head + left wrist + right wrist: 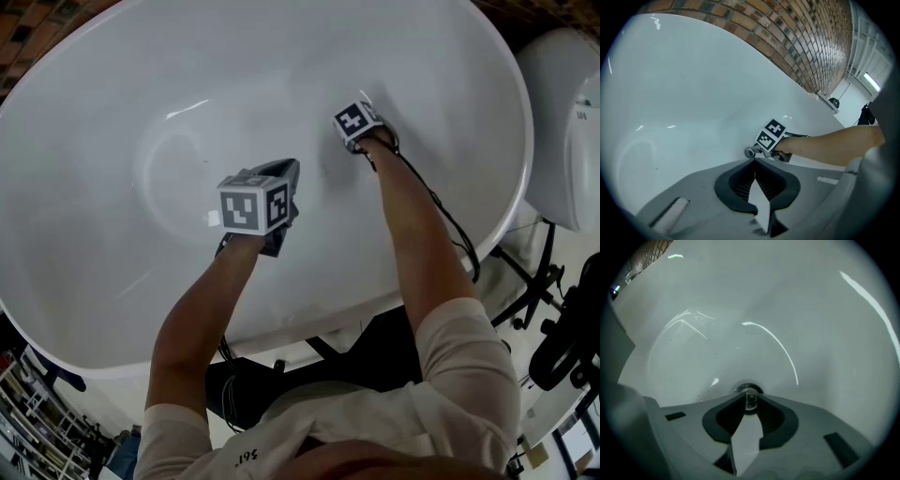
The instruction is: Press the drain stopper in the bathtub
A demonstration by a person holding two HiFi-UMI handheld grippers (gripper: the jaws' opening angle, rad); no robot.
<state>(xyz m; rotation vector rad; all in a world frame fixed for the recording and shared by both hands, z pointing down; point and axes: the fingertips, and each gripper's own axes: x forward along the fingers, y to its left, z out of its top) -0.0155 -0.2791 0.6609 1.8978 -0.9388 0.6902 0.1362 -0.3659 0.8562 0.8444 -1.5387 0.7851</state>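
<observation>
- At the low point of the white bathtub (112,84) sits the drain stopper (746,389), a small chrome disc in a dark ring; the tub floor slopes down to it.
- Right gripper (750,404): jaws drawn together, nothing clamped between them. Their joined tips sit right on the near edge of the stopper, and a sliver of chrome shows at the tip line.
- Head view: the stopper is hidden under the right gripper's marker cube (354,120), which is down against the tub floor on the far right side.
- Left gripper (754,164): jaws also closed tip to tip and empty. It is held inside the tub, to the left of the right gripper and apart from it, pointing toward it. Whether it touches the floor I cannot tell.
- Black cables (441,211) run along the right forearm and over the tub rim.
- Surface: smooth glossy white enamel, a few tiny dark specks, curved light reflections.
- Room: a brick wall (801,42) behind the tub, a rounded white fixture (567,131) just beside the right rim, black stand legs (525,281) below it, and shelving (28,412) at lower left.
</observation>
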